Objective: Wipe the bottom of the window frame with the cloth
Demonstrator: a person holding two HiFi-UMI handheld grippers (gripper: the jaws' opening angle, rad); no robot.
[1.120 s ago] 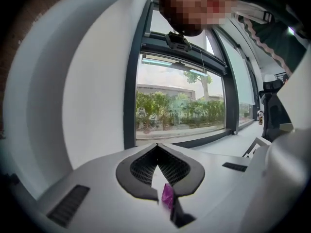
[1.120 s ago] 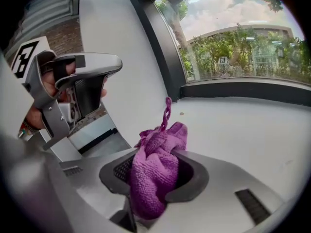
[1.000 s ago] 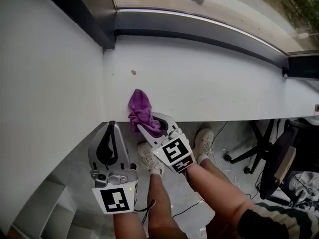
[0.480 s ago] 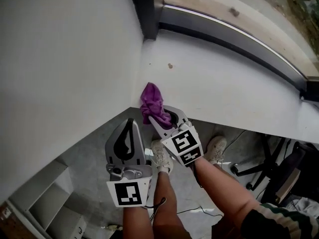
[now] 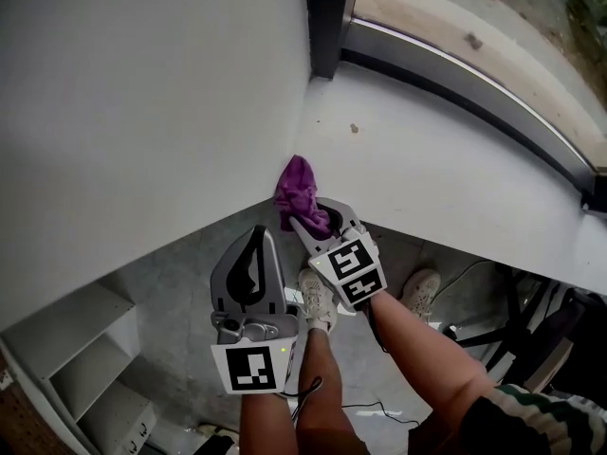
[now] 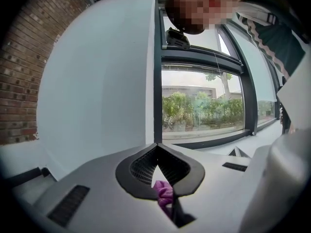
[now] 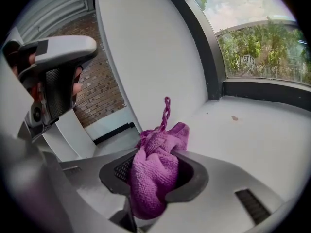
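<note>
A bunched purple cloth rests at the front edge of the white sill, close to the white side wall. My right gripper is shut on the cloth, which bulges out between the pads with a twisted loop standing up. The dark bottom window frame runs along the far side of the sill, well apart from the cloth, and shows again in the right gripper view. My left gripper hangs below the sill edge, shut and holding nothing. The cloth peeks past its closed jaws.
A small brown speck lies on the sill beyond the cloth. A dark vertical frame post meets the sill at the corner. Below are white shelves, the person's legs and shoes, a chair base and floor cables.
The right gripper and cloth have shifted left along the sill's front edge toward the side wall. The left gripper moved along with them, and the head view swung left.
</note>
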